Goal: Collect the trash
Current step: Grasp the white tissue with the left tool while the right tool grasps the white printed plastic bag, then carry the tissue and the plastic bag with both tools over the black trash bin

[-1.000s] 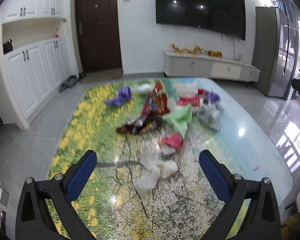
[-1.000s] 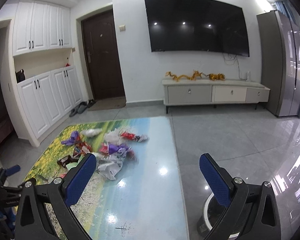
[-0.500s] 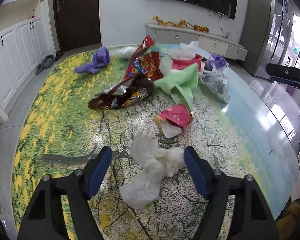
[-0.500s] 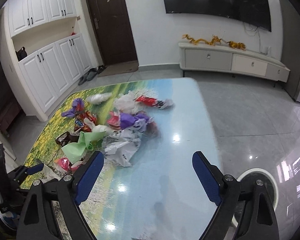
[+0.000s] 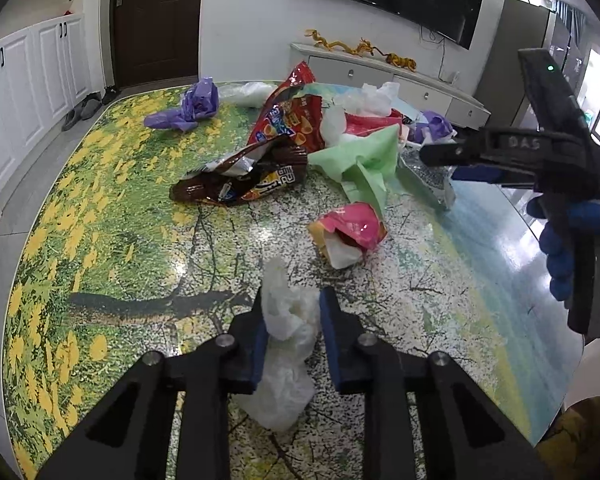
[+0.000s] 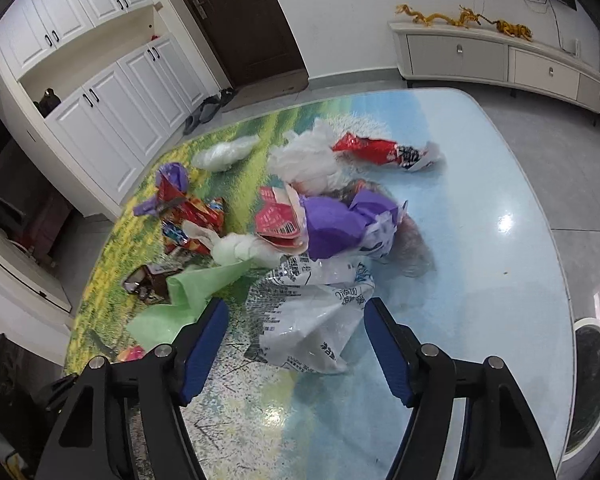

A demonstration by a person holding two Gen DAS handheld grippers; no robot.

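Trash lies scattered on a table with a flower-meadow print [image 5: 100, 240]. In the left wrist view my left gripper [image 5: 292, 320] is closing, and its blue pads squeeze a crumpled white plastic bag [image 5: 288, 384] near the table's front edge. Beyond it lie a pink wrapper [image 5: 352, 228], a brown wrapper [image 5: 244, 180], a red snack bag [image 5: 290, 120], green paper [image 5: 364, 160] and a purple bag [image 5: 192, 106]. My right gripper [image 6: 294, 320] is closing around a clear printed plastic bag [image 6: 312, 320]; its pads stand just clear of the bag. Purple paper [image 6: 336, 220] lies behind that.
A round white-rimmed bin [image 6: 592, 380] stands on the floor right of the table. A low TV cabinet [image 6: 500, 60] lines the far wall, white cupboards [image 6: 100, 112] the left. A red wrapper [image 6: 376, 150] and a white bag [image 6: 308, 160] lie further back.
My left gripper dropped to the white bag and its jaws narrowed onto it. My right gripper swung down and left from the floor side to the printed bag, its jaws narrowing.
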